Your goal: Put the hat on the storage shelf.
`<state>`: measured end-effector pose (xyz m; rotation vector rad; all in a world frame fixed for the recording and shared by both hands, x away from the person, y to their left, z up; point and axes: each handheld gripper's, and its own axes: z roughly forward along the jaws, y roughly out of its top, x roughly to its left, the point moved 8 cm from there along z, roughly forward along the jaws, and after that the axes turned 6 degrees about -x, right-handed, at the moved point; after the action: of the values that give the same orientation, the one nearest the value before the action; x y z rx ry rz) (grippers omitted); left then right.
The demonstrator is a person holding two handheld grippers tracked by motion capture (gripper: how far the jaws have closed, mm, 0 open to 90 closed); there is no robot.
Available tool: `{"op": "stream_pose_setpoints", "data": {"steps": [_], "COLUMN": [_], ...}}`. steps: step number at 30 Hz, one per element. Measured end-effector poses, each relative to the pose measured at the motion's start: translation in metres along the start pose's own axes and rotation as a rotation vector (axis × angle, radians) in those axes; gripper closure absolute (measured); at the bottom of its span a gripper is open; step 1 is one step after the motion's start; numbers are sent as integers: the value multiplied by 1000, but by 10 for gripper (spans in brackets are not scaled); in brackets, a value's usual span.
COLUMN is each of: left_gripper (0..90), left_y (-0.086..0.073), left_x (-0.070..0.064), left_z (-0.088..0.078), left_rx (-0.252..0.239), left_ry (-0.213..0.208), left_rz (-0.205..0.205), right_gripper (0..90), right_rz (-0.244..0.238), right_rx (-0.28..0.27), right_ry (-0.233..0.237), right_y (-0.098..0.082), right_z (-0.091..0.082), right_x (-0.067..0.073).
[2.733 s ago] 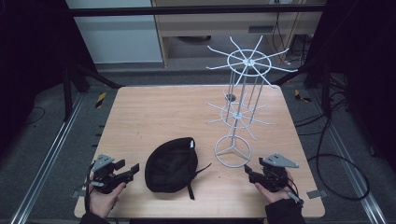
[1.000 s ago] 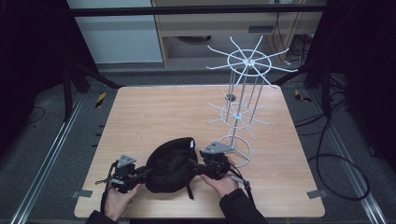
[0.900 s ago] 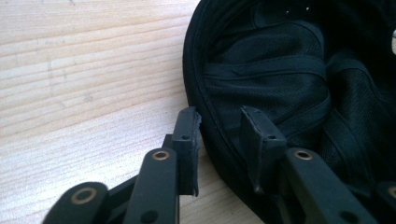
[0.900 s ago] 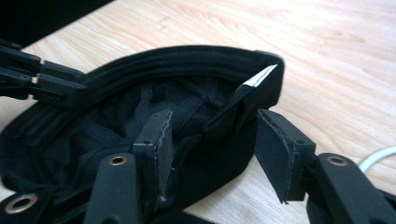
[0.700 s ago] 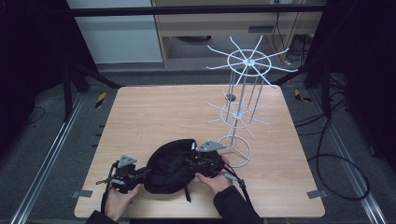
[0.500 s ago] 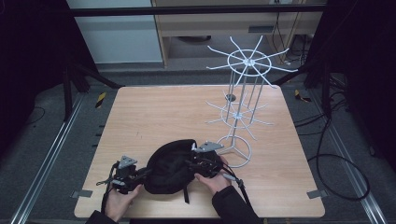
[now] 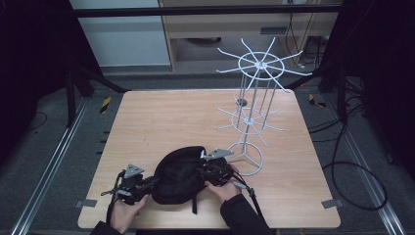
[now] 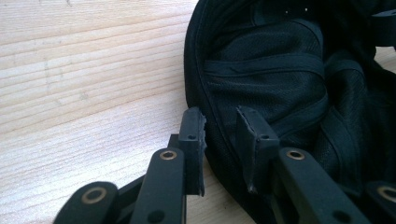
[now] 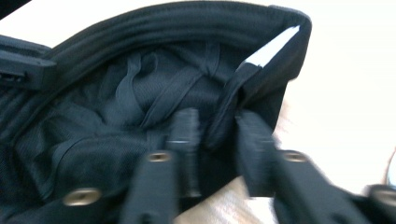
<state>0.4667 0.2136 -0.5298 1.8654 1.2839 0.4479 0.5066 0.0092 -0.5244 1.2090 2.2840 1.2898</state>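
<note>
Pale wooden table carries a black bag at its near edge, between both grippers. Left gripper clamps its left rim; right gripper, jaws just closing, pinches its right rim.

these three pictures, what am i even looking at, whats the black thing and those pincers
No robot here: a person at a wooden table holds a hand-held claw in each hand. One picture looks down from above. The other two come from small cameras riding on each claw, looking along its two black jaws.

On the table lie a black mesh-lined cap and a white wire display rack.

The left claw straddles the cap's rim, though whether its pads press is unclear. The right claw has just been closing on the opposite edge; that picture is blurred.
</note>
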Motion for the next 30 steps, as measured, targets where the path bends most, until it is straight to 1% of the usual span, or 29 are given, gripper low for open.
{"op": "stream_pose_setpoints", "data": {"steps": [1,2,4,6,8,9,11,13,14,15,16,19,21,25,28,30], "left_gripper": [717,717,718,722,730,735,747,760,770,775,783,798,804,816,820,820], "left_y": [0,0,1,1,1,1,2,3,3,4,4,6,8,13,16,17], "left_x": [0,0,-1,-1,-2,-2,-4,-6,-6,-6,-5,-2,1,5,10,12], "left_z": [0,0,-1,-1,-1,-1,0,3,3,5,6,12,14,16,18,20], "left_rx": [-2,-3,-5,-9,-13,-13,-16,-18,-18,-19,-16,-12,-14,-37,-48,-45], "left_ry": [-1,-2,-4,-5,-7,-6,0,15,19,28,33,42,44,65,92,89], "left_rz": [0,1,-1,-4,-5,-2,0,6,5,2,2,-20,-41,-48,-37,-47], "right_gripper": [771,799,825,832,834,835,835,835,835,835,835,835,835,834,834,833], "right_rz": [-7,5,12,11,-5,-17,-69,-114,-143,-152,-176,-210,-219,-210,-196,-188], "right_rx": [-2,3,7,-10,-52,-73,-130,-169,-193,-198,-207,-200,-191,-165,-147,-138], "right_ry": [7,14,18,18,31,37,54,80,105,112,133,166,180,215,228,231], "right_y": [0,-1,-2,-1,4,6,13,19,23,24,24,20,17,5,-5,-10], "right_z": [0,-1,-3,-7,-12,-15,-23,-31,-36,-37,-40,-43,-44,-44,-43,-43], "right_x": [-1,-1,-2,-4,-3,-1,3,11,18,21,26,36,39,42,42,42]}}
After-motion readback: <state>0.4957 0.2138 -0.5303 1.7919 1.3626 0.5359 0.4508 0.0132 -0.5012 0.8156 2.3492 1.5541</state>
